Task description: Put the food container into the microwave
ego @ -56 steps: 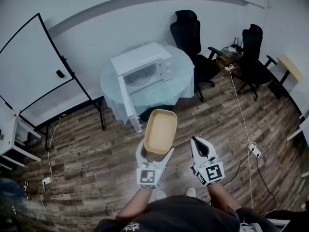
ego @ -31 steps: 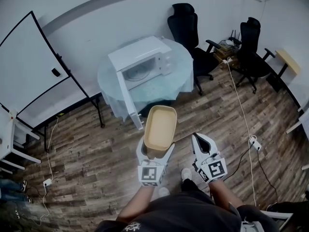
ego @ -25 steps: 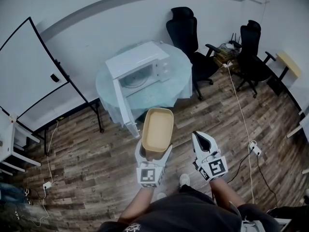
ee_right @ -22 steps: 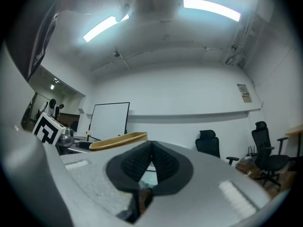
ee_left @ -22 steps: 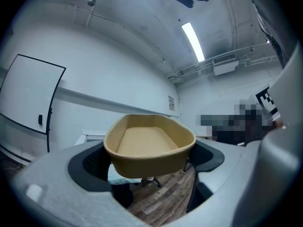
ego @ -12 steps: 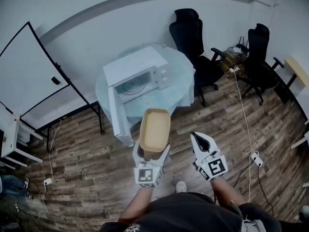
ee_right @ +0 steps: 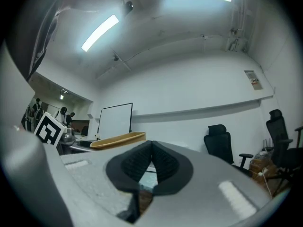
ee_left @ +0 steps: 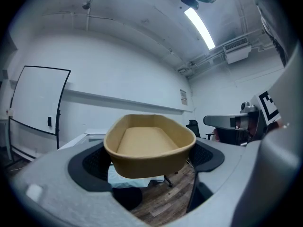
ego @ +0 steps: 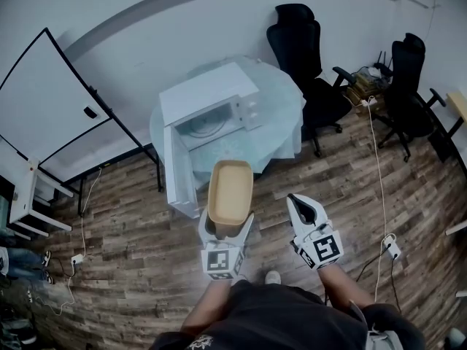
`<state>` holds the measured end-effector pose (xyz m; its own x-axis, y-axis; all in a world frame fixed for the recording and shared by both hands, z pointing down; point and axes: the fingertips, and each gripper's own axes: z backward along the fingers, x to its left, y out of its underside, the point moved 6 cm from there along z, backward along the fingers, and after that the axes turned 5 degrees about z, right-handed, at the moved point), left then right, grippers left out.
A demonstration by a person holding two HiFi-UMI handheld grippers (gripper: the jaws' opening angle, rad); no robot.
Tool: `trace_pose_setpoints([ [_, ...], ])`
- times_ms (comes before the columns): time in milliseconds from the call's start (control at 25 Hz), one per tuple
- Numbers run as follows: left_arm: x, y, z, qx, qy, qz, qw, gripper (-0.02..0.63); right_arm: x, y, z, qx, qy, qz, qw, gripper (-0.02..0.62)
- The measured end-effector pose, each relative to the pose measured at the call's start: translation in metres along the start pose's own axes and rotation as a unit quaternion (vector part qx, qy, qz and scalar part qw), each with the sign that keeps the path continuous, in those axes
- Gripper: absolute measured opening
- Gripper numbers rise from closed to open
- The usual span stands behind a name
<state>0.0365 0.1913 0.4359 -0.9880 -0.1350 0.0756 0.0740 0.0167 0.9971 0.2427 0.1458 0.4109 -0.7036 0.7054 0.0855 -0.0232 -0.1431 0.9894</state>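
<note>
Head view, looking steeply down: seeing the tan food container [ego: 230, 192] pinched at its near end by the left gripper [ego: 228, 226], held up in the air over the wood floor [ego: 131, 254], in front of the white microwave [ego: 211, 100] with its door [ego: 179, 177] swung wide open on the round glass table [ego: 284, 115]. Open side up, going by the left gripper view. Right gripper [ego: 298, 203] alongside, dark pads pressed flat together.
</note>
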Motion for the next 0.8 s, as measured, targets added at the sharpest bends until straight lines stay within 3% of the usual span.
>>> trace_pose_setpoints([
  [400, 0.025, 0.013, -0.031, 0.004, -0.016, 0.010, 0.9998, 0.509, -0.009, 0.017, -0.043, 0.005, -0.021, -0.009, 1.000, 0.002],
  [800, 0.065, 0.021, -0.085, 0.017, -0.019, 0.018, 0.9995, 0.509, -0.023, 0.025, -0.126, 0.010, -0.037, 0.000, 0.999, 0.002],
])
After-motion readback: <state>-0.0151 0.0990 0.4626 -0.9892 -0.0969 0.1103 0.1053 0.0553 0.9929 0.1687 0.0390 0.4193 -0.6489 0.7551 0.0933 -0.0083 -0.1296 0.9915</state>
